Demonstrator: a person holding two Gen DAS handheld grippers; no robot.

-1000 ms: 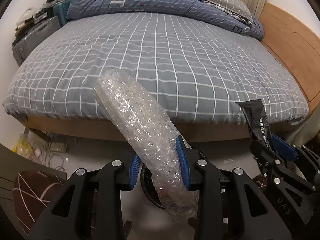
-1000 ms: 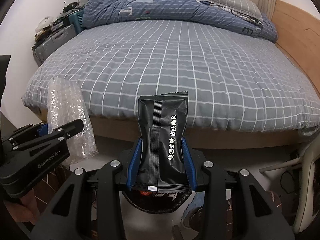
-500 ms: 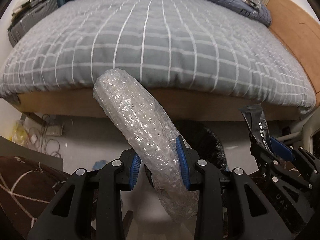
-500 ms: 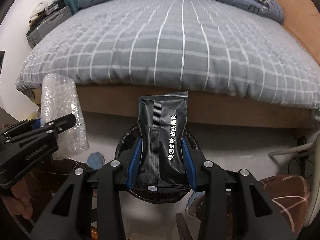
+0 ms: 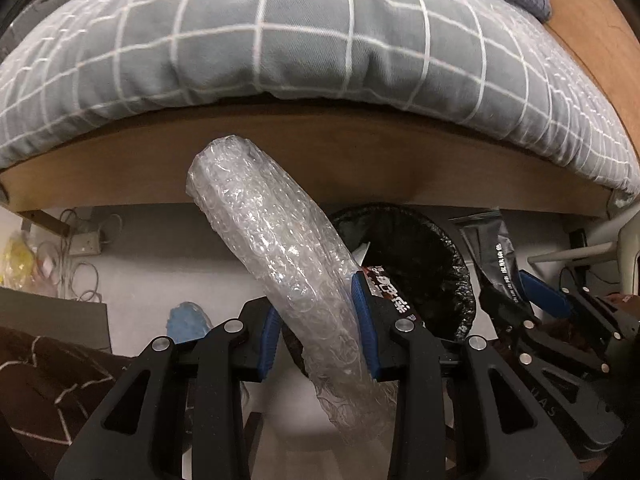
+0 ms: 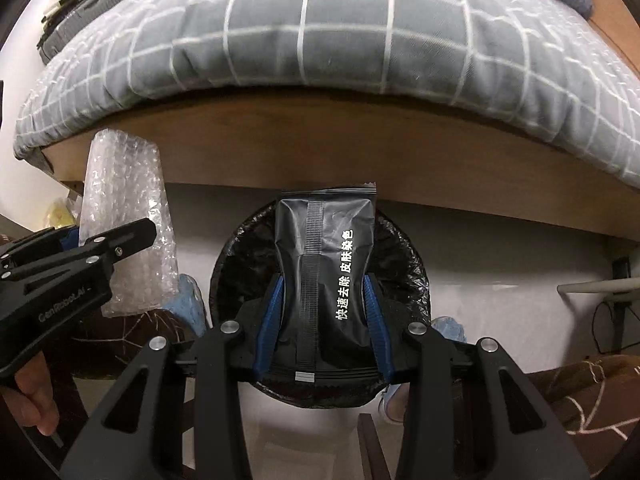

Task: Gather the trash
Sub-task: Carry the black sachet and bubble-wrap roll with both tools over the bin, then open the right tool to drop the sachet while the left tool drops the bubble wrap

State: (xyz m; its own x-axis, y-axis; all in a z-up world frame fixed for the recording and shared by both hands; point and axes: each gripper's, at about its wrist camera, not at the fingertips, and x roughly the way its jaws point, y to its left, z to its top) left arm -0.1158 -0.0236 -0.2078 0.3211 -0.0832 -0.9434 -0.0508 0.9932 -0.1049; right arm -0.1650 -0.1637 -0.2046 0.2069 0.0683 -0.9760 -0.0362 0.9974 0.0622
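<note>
My left gripper [image 5: 318, 336] pinches a bubble-wrap roll [image 5: 280, 264] that leans toward 11 o'clock. My right gripper [image 6: 325, 320] clamps a black pouch [image 6: 326, 276] upright, directly over the lined bin [image 6: 404, 280] below the bed [image 6: 320, 32].
</note>
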